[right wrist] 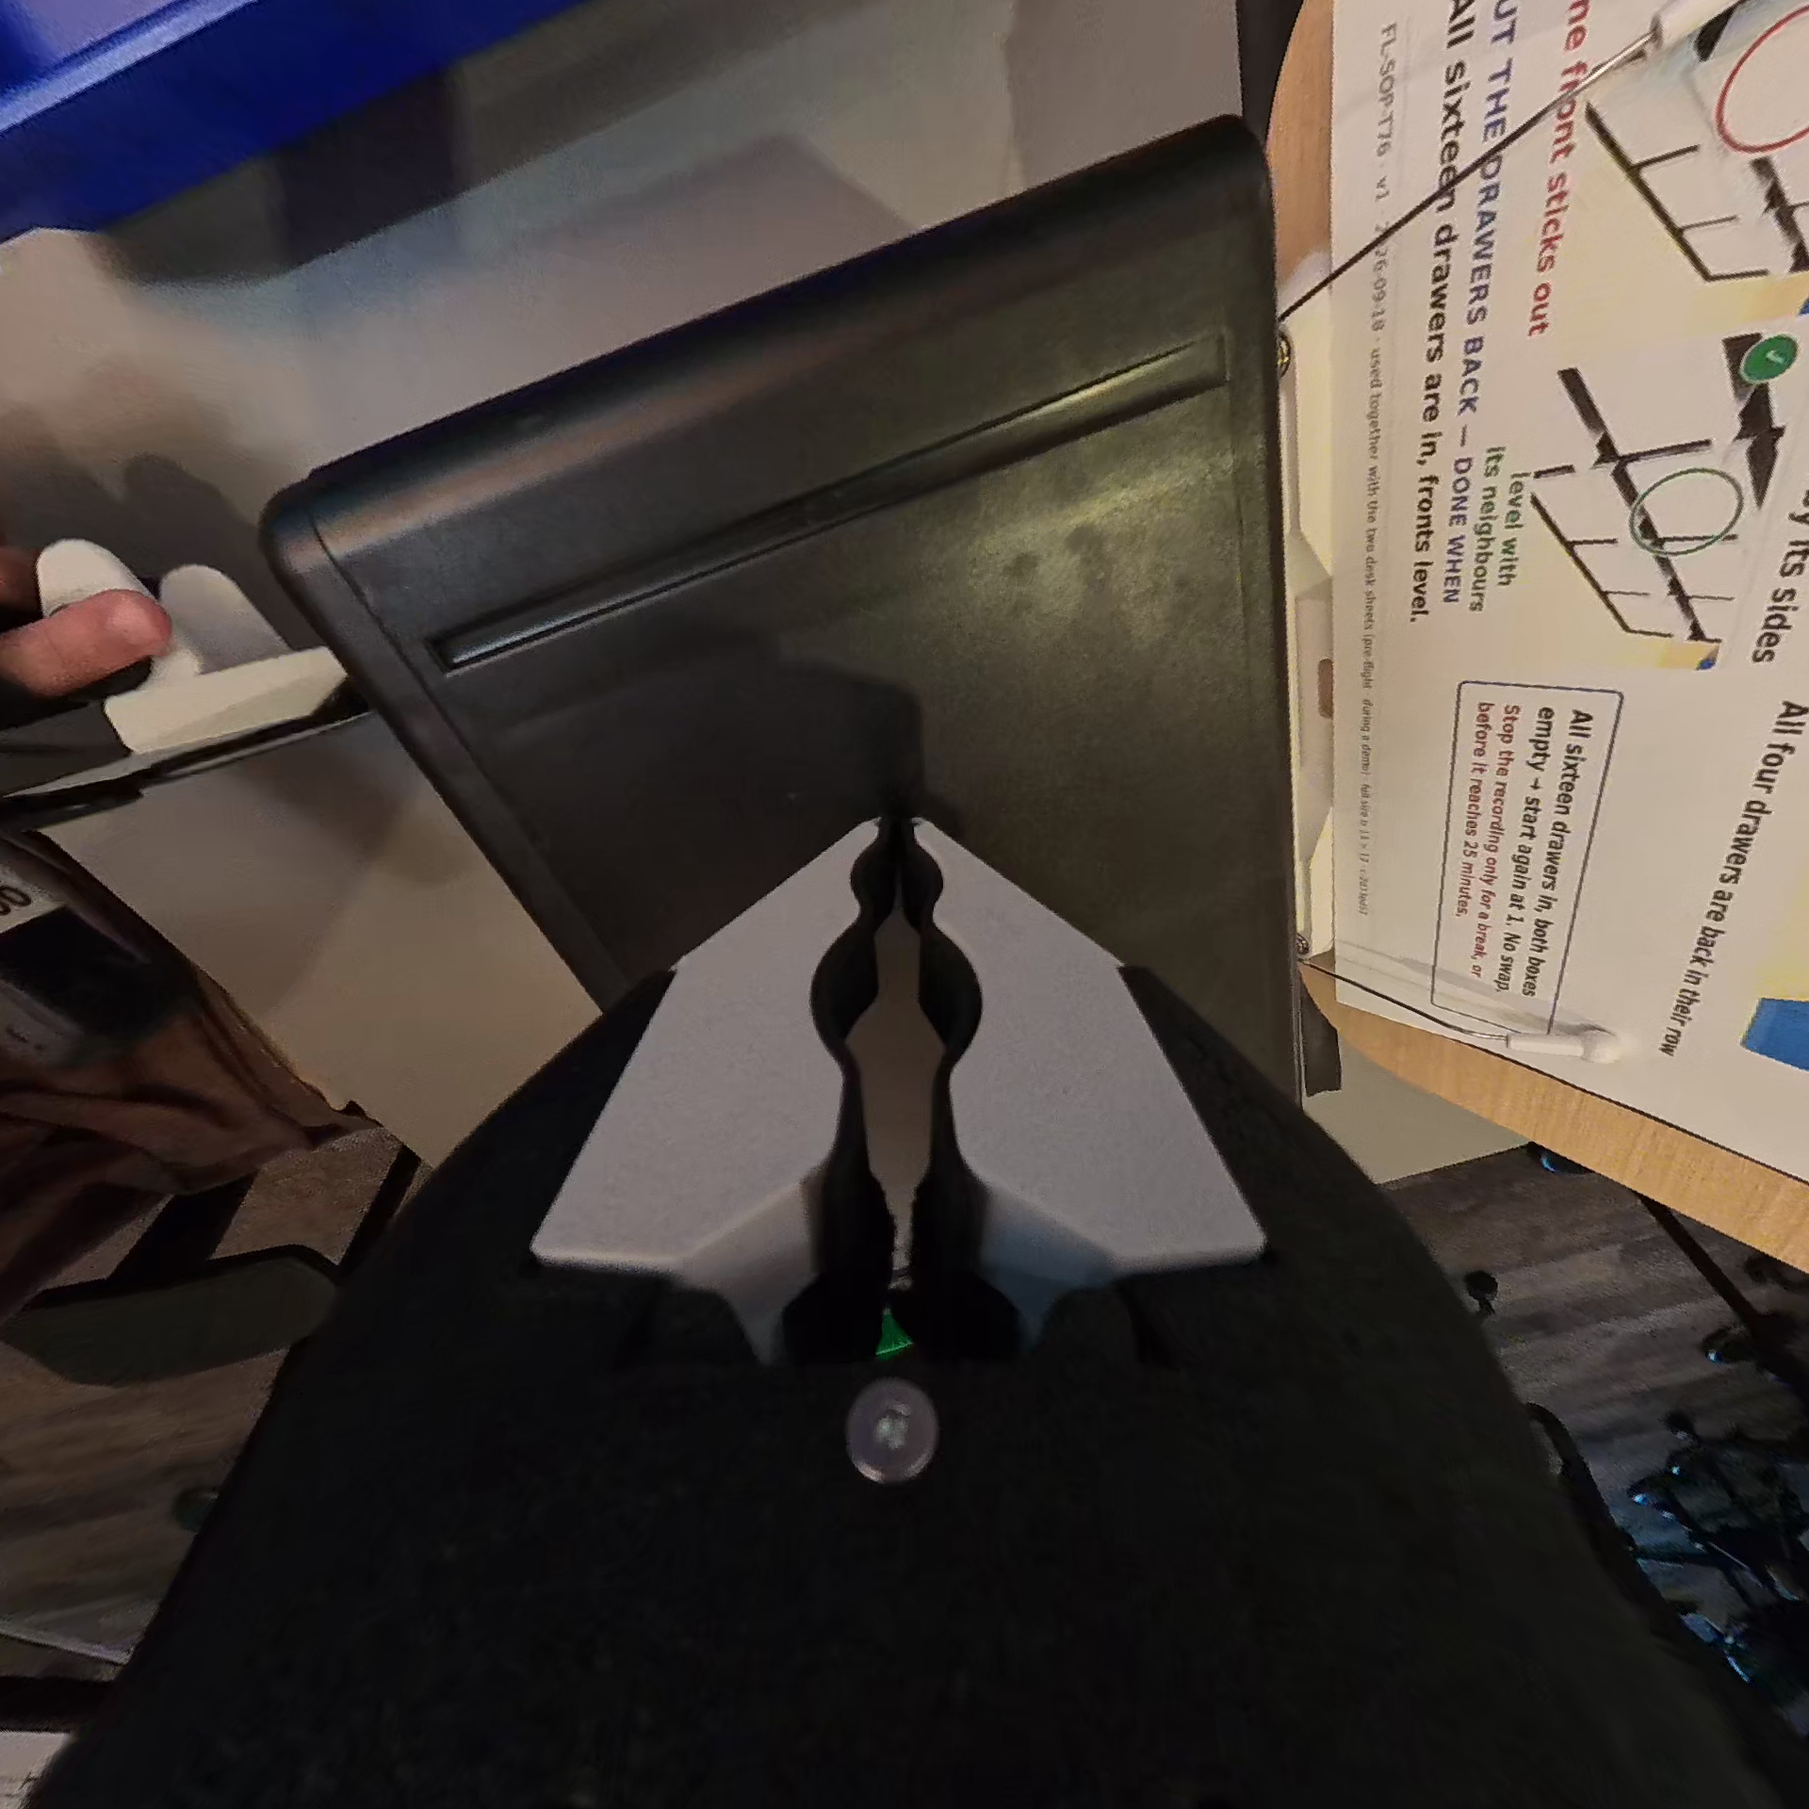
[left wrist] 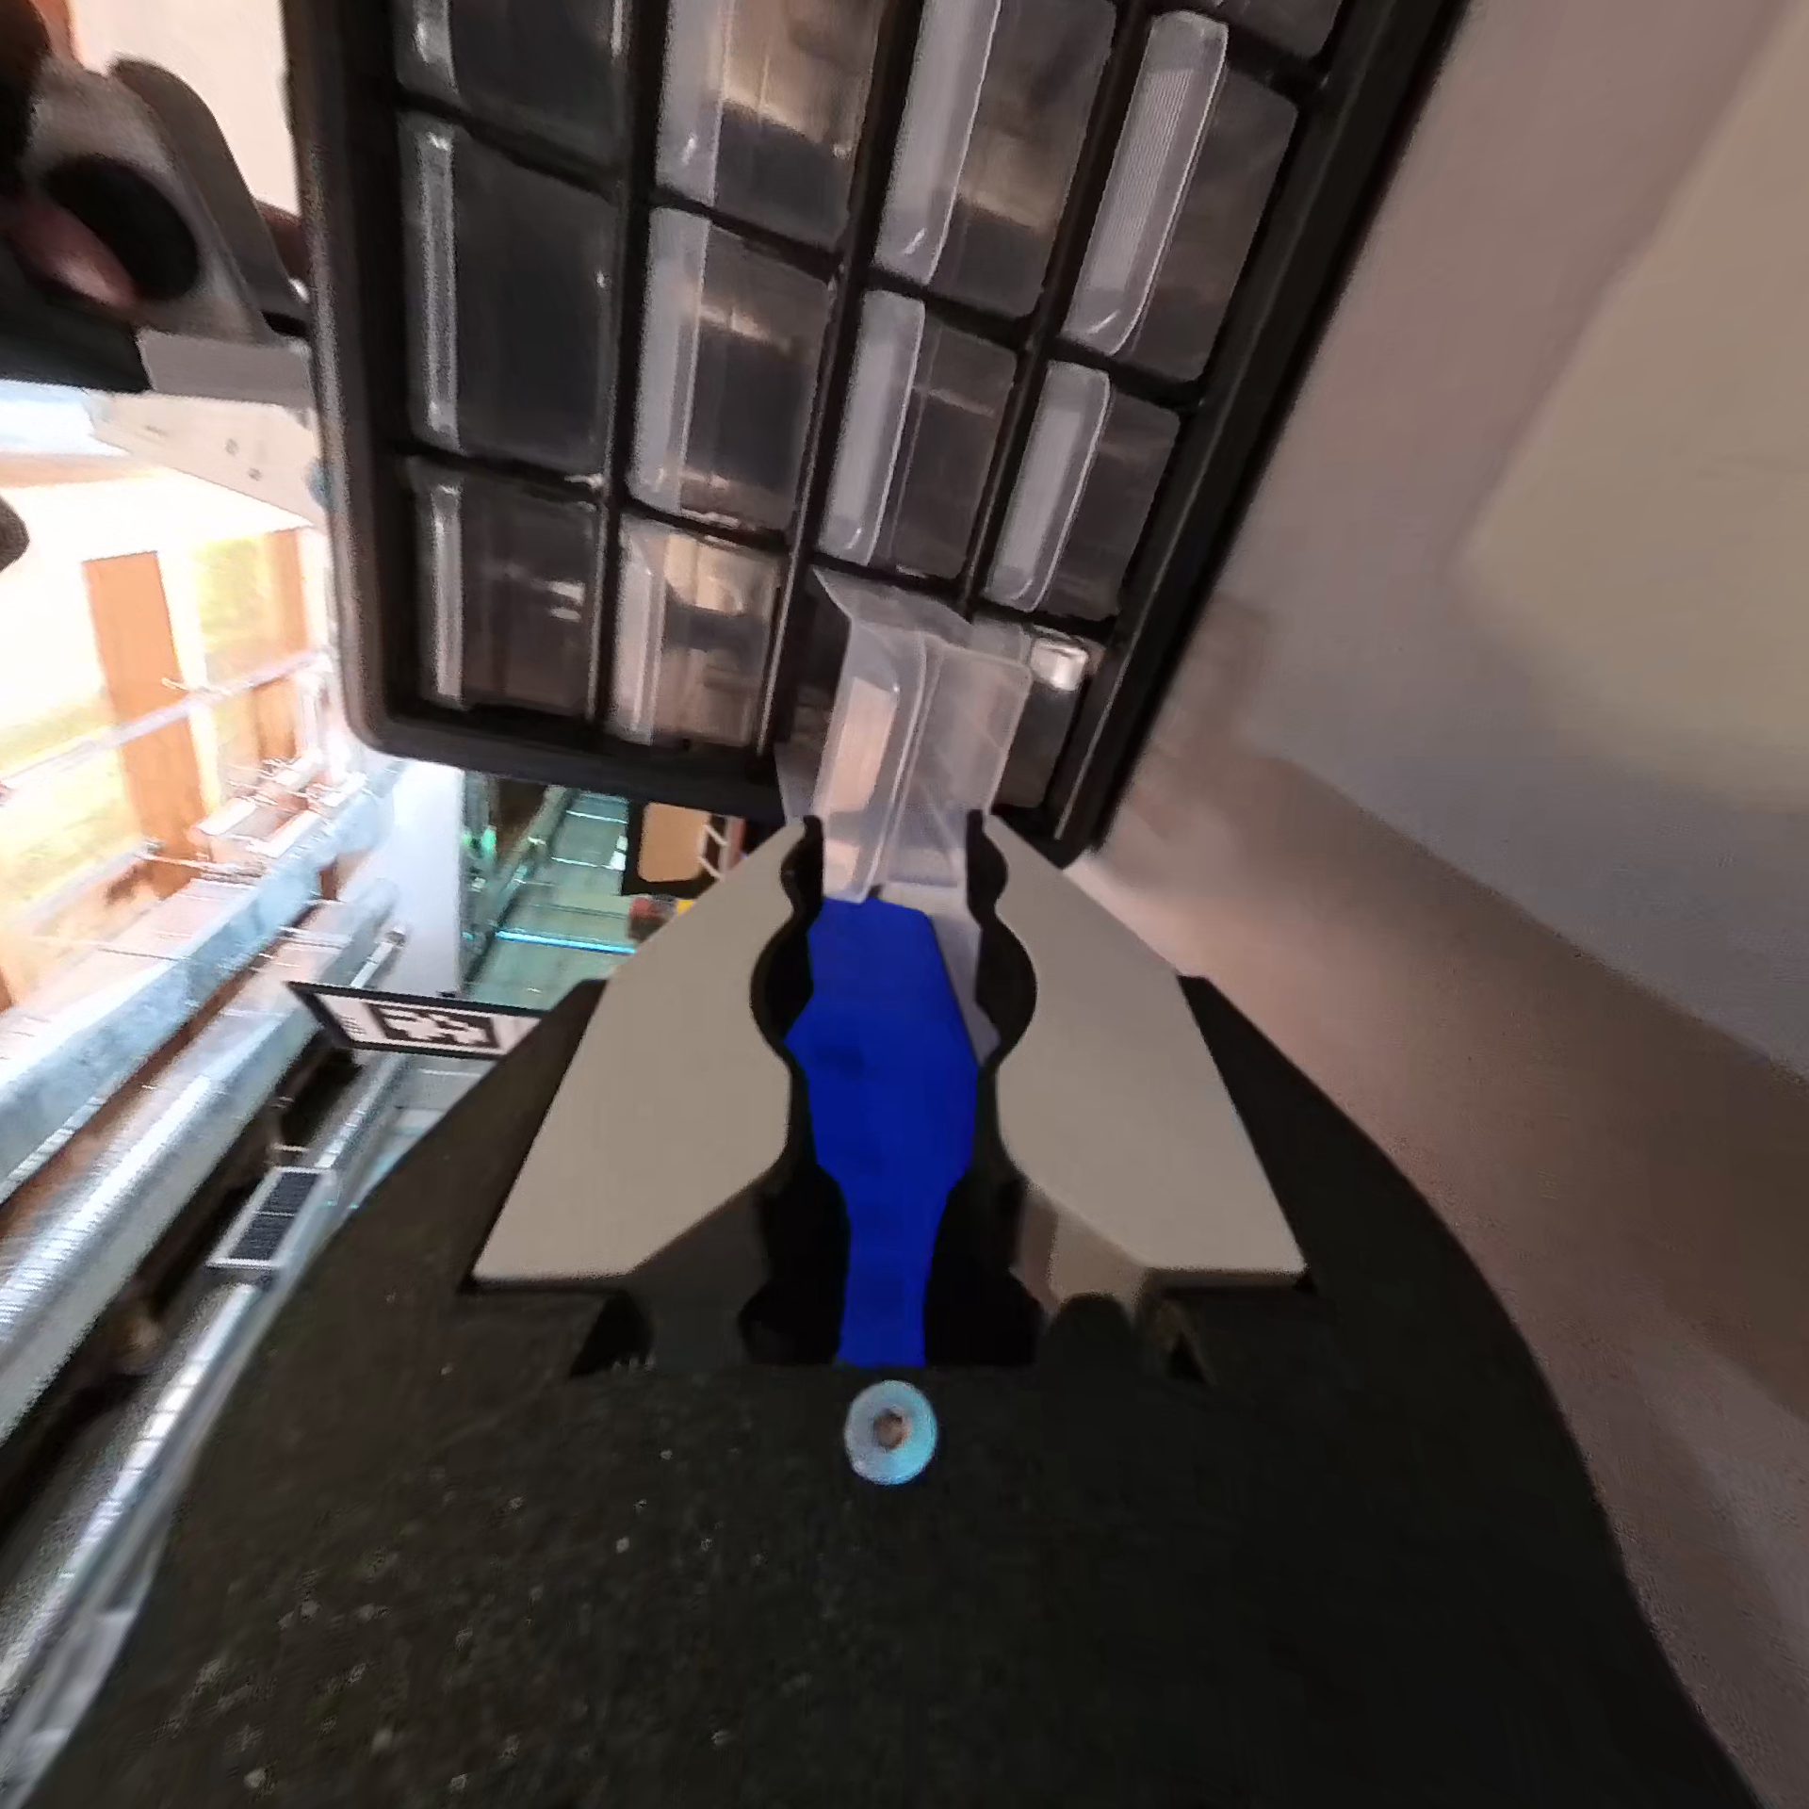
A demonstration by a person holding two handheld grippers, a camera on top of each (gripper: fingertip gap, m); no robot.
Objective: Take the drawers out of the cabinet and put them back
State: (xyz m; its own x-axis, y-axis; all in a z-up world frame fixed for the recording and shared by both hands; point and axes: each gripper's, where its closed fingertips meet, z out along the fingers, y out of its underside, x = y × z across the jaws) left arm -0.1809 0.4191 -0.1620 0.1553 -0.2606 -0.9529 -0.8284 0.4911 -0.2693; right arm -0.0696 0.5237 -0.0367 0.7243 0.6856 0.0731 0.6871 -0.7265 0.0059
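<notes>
A black cabinet (left wrist: 338, 489) with a grid of clear drawers fills the top of the left wrist view, which is rotated. My left gripper (left wrist: 893, 847) is shut on the front handle of one clear drawer (left wrist: 905, 705) in the edge row, which sticks out from its slot. My right gripper (right wrist: 896, 832) is shut and empty, with its tips pressed against the cabinet's plain black outer panel (right wrist: 881, 548). The left gripper's white finger (right wrist: 225, 685) shows at the cabinet's far edge, with a person's finger beside it. The right gripper shows blurred at the top left of the left wrist view (left wrist: 127, 235).
A blue surface (left wrist: 881, 1057) shows through the gap between my left fingers. A pale wall (left wrist: 1566, 587) lies right of the cabinet. A printed instruction sheet (right wrist: 1566, 587) lies on a wooden board (right wrist: 1566, 1126). A blue bin (right wrist: 196, 108) is behind the cabinet.
</notes>
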